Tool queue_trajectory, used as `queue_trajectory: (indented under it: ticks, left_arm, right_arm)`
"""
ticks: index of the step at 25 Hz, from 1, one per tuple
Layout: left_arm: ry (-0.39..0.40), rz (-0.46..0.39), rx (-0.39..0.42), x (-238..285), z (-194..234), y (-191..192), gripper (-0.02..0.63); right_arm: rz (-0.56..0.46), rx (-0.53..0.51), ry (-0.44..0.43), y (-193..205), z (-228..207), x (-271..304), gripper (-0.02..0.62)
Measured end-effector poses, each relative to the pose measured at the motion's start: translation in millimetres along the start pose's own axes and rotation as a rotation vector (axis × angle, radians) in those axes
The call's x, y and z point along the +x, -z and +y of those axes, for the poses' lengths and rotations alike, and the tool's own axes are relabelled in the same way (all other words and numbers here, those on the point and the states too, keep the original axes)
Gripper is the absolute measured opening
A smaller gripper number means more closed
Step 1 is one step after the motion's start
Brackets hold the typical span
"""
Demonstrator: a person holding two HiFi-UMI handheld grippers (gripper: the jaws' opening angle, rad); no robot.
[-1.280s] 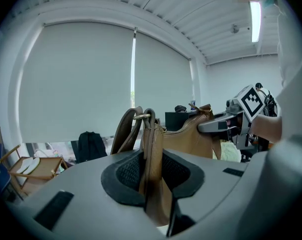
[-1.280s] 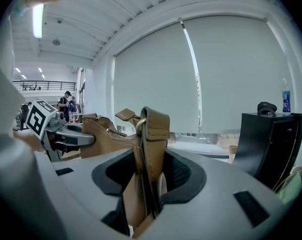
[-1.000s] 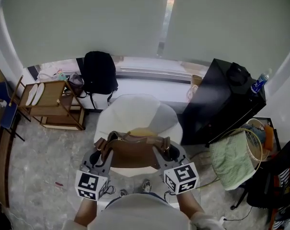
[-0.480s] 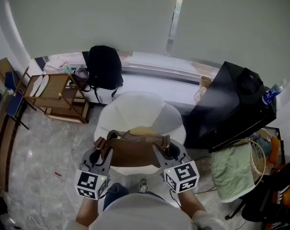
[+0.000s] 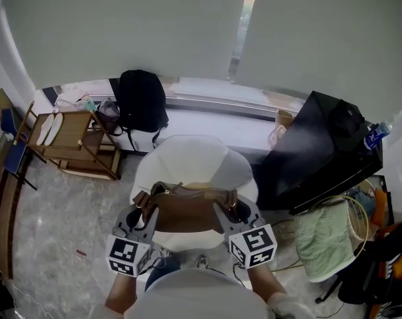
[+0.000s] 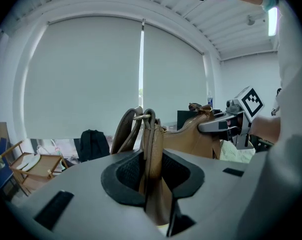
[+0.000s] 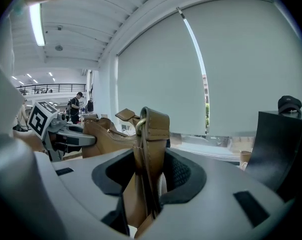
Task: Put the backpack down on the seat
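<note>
Over the white seat [image 5: 187, 157]: the brown backpack [image 5: 187, 211] is held up, near the front edge.
Long side: it is laid left to right, between the two grippers.
Top: it is turned upward.
Left gripper [image 5: 143, 211]: the backpack's left end is pinched.
Right gripper [image 5: 230, 210]: the right end is pinched.

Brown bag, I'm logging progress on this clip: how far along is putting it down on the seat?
Done: the brown bag has been carried to the white seat and hangs over its front part. In hand: the left tool and right tool each clamp one end of it at the strap fittings. Left: lowering it onto the seat and letting go. Whether it already touches the seat can't be told.
</note>
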State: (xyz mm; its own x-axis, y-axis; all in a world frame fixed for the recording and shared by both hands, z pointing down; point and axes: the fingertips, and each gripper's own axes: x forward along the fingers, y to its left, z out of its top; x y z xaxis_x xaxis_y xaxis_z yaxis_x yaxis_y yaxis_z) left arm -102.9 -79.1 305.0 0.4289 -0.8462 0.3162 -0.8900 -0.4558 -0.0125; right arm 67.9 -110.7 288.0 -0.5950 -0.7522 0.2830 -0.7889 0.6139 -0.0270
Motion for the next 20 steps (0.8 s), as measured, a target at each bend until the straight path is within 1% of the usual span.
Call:
queue_trajectory:
  ticks: [4, 7, 11, 15, 20]
  left_arm:
    - [0.042, -0.019, 0.028, 9.2, 26.2, -11.4, 0.103]
    - [0.073, -0.016, 0.039, 12.2, 47.7, -12.4, 0.103]
    - [0.114, -0.035, 0.058, 15.3, 71.9, -16.5, 0.103]
    - [0.129, 0.002, 0.056, 22.8, 87.6, -13.3, 0.103]
    - [0.111, -0.013, 0.034, 44.9, 83.8, -16.0, 0.103]
  right_arm:
    - [-0.009, 0.009, 0.042, -11.0, 5.0, 19.7, 0.176]
    - [-0.014, 0.02, 0.074, -16.6, 13.6, 35.7, 0.176]
    - [-0.017, 0.041, 0.107, -20.8, 22.9, 53.5, 0.176]
    - [-0.025, 0.05, 0.101, -23.6, 23.3, 71.2, 0.176]
    - [-0.013, 0.037, 0.073, -22.3, 0.0, 81.2, 0.176]
